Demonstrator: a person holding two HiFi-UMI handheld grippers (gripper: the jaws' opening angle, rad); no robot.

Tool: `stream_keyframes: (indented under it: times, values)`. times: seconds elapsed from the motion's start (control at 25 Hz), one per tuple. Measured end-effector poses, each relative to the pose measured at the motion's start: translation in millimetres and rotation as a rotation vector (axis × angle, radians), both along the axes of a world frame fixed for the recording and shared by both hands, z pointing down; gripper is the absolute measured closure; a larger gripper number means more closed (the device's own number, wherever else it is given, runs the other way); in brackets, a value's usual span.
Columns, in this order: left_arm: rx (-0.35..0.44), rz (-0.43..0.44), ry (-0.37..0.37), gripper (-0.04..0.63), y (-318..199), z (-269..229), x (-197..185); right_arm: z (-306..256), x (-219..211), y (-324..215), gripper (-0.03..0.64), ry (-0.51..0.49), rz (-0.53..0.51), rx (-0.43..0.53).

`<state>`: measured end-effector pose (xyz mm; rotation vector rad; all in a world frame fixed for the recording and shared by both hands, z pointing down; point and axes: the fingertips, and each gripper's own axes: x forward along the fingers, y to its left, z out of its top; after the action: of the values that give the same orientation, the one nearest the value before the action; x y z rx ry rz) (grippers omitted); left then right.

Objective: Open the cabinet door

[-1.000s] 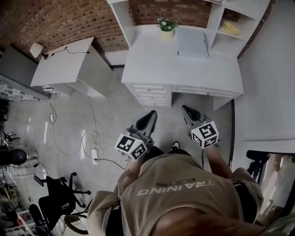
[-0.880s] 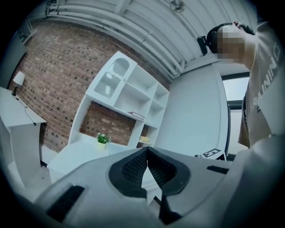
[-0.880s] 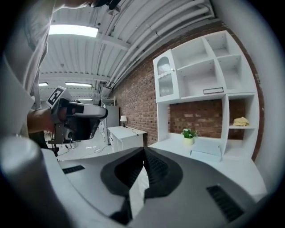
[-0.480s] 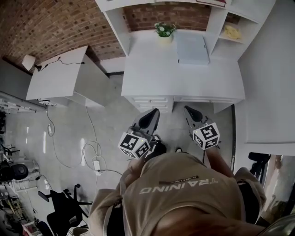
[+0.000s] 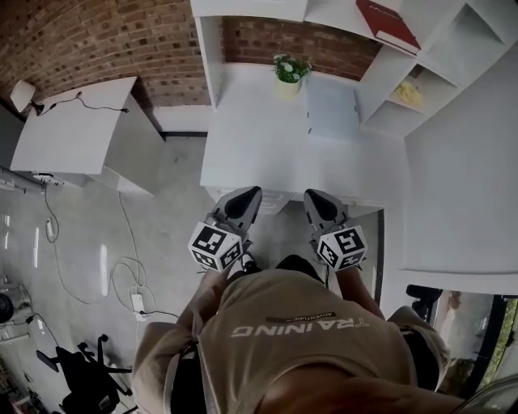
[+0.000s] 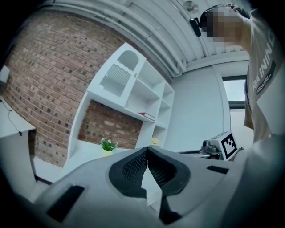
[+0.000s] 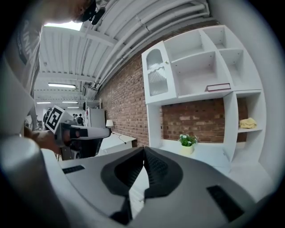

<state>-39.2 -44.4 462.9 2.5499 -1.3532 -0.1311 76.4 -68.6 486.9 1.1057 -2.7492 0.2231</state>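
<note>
In the head view, the left gripper (image 5: 245,194) and the right gripper (image 5: 315,197) are held side by side, apart from each other, over the front edge of a white desk (image 5: 243,145). A potted plant (image 5: 290,73) is seen at the back edge of the desk top. A flat grey pad (image 5: 332,105) lies beside it, toward the back right corner. A white shelf unit (image 5: 364,81) is set along the back and right edges of the desk. A red book (image 5: 387,24) lies on one of its shelves, and a yellow object (image 5: 410,93) on a lower one.

In the left gripper view, the jaws are shown closed tip to tip, and nothing is held between them. The cabinet door (image 6: 119,75), arched and ribbed, is found shut in the top left compartment of the shelf unit, well apart from the tongs.

In the right gripper view, the jaws are likewise pressed together and empty. The same door is seen high at the unit's left corner, above the plant's bay, and it is touched by neither gripper.
</note>
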Motion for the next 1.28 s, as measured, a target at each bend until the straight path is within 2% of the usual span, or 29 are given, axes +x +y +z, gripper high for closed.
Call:
stream_keyframes:
  times: [0.16,0.36,0.48,0.6,0.76,0.96,1.16,1.28]
  values:
    - [-0.031,-0.016,0.037,0.588,-22,7,-19,7,-5,-16,0.603,0.055,0.002,-0.029]
    - [-0.077,-0.034,0.11,0.588,-62,14,-31,-5,-8,-63,0.603,0.017,0.037,0.002]
    - [-0.046,-0.025,0.074,0.588,-91,3,-19,-4,1,-97,0.603,0.011,0.035,0.026]
    - [-0.017,-0.026,0.045,0.588,-116,-13,-3,3,17,-127,0.603,-0.018,0.043,0.011]
    - [-0.026,-0.028,-0.048,0.588,-152,-20,-2,10,22,-173,0.603,-0.072,0.077,0.002]
    - [-0.011,-0.077,-0.059,0.588,-202,-27,8,9,19,-226,0.603,-0.07,0.0,0.018]
    - [-0.032,-0.101,0.044,0.588,-232,-27,19,7,14,-265,0.603,-0.066,-0.073,0.031]
    - [-0.045,-0.113,0.039,0.588,-244,-27,12,-4,-1,-276,0.601,-0.073,-0.113,0.05]
